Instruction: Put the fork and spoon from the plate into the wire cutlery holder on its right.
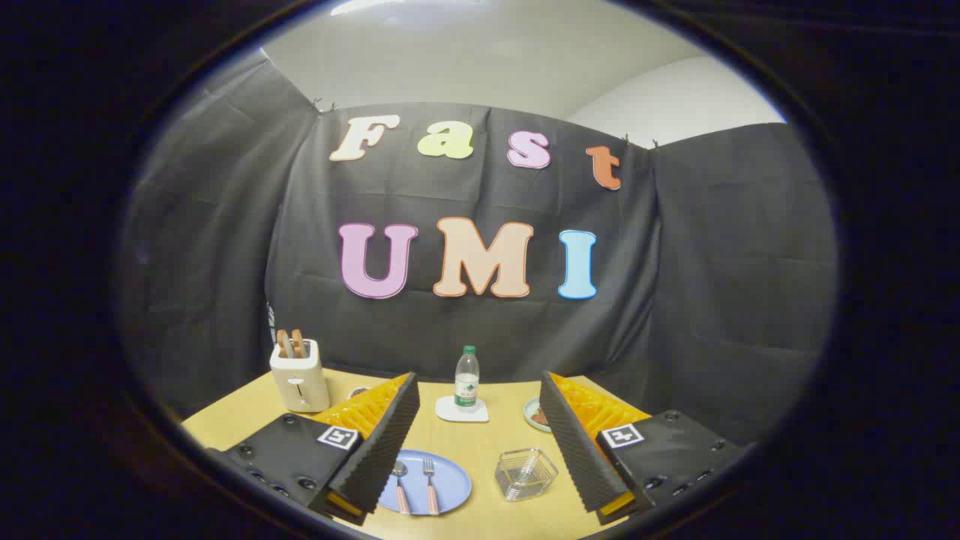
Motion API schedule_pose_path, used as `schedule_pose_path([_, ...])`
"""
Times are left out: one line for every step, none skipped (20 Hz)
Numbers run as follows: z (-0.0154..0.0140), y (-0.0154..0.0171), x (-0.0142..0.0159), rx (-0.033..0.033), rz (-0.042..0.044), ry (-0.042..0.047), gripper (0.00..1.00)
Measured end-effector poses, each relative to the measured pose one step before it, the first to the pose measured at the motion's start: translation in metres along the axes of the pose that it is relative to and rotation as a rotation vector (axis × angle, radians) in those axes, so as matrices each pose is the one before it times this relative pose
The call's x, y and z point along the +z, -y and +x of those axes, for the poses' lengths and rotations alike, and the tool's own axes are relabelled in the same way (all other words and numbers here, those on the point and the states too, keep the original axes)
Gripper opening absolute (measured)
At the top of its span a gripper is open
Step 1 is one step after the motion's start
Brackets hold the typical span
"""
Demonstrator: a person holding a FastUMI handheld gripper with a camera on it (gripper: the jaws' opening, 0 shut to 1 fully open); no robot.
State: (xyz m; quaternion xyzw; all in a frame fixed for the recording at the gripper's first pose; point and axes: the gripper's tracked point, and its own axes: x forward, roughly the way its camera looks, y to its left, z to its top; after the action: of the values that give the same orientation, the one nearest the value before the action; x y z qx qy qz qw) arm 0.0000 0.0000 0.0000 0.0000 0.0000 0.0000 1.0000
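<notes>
— Fork (430, 485) and spoon (400, 484)?
— Side by side on the blue plate (450, 480), low between the fingers, by the left one.
— Gripper (480, 457)?
— Spread wide, holding nothing.
— Holder?
— Wire cutlery holder (526, 473) sits right of the plate, by the right finger.
— Beyond?
— Water bottle (466, 379) on a coaster (461, 411); toaster (299, 373) far left.

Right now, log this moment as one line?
gripper: open, above table, holding nothing | fork and spoon: on blue plate | wire cutlery holder: empty, right of plate | step: not started

Fork (430, 486) and spoon (401, 486) on plate (454, 484) — holder (526, 473) right.
</notes>
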Motion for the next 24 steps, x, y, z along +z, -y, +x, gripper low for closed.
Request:
schedule_pose_path([-0.00218, -0.00133, -0.00072, 0.00213, -0.00243, -0.00204, 1.00])
schedule_pose_path([-0.00143, -0.00085, -0.00228, 0.00147, -0.00505, -0.00472, 1.00])
schedule_pose_path([-0.00136, -0.00097, -0.00175, 0.00096, -0.00632, -0.00542, 1.00])
schedule_pose_path([-0.00085, -0.00065, -0.00276, 0.00131, -0.00563, -0.00608, 1.00])
schedule_pose_path([-0.00004, -0.00150, -0.00190, 0.00365, -0.00193, -0.00408, 1.00])
schedule_pose_path([0.00096, -0.00297, -0.00121, 0.00603, 0.00339, -0.00124, 1.00])
schedule_pose_path([0.00087, -0.00134, -0.00012, 0.00287, 0.00713, 0.00017, 1.00])
schedule_pose_path([0.00052, -0.00009, 0.00038, 0.00234, 0.00870, 0.00603, 1.00])
schedule_pose_path([0.00033, -0.00102, 0.00228, 0.00298, 0.00687, 0.01128, 1.00])
schedule_pose_path([0.00081, 0.00025, -0.00037, 0.00180, 0.00236, 0.00754, 1.00])
schedule_pose_path([0.00049, 0.00095, -0.00004, 0.00091, -0.00322, 0.00422, 1.00])
schedule_pose_path([0.00068, 0.00157, -0.00165, 0.00119, -0.00596, 0.00312, 1.00])
schedule_pose_path([0.00100, 0.00104, -0.00153, 0.00270, -0.00394, 0.00225, 1.00])
schedule_pose_path([0.00110, 0.00171, -0.00308, 0.00372, 0.00273, -0.00134, 1.00])
schedule_pose_path([0.00177, 0.00079, -0.00451, 0.00404, 0.00841, -0.00929, 1.00])
schedule_pose_path([0.00239, 0.00082, -0.00721, 0.00187, 0.01113, -0.01383, 1.00])
schedule_pose_path([0.00229, 0.00059, -0.00506, 0.00208, 0.00738, -0.01120, 1.00])
schedule_pose_path([0.00251, -0.00024, -0.00655, 0.00414, 0.00622, -0.01194, 1.00])
schedule_pose_path([0.00300, -0.00072, -0.00562, 0.00551, 0.00263, -0.01031, 1.00])
schedule_pose_path([0.00293, -0.00043, -0.00777, 0.00729, -0.00237, -0.01205, 1.00])
schedule_pose_path([0.00453, -0.00170, -0.00859, 0.00790, -0.00641, -0.02045, 1.00])
schedule_pose_path([0.00332, -0.00247, -0.01296, 0.01123, -0.00837, -0.02261, 1.00])
schedule_pose_path([0.00405, -0.00305, -0.01064, 0.01197, -0.00931, -0.02048, 1.00])
schedule_pose_path([0.00437, -0.00388, -0.01137, 0.01262, -0.00935, -0.02242, 1.00])
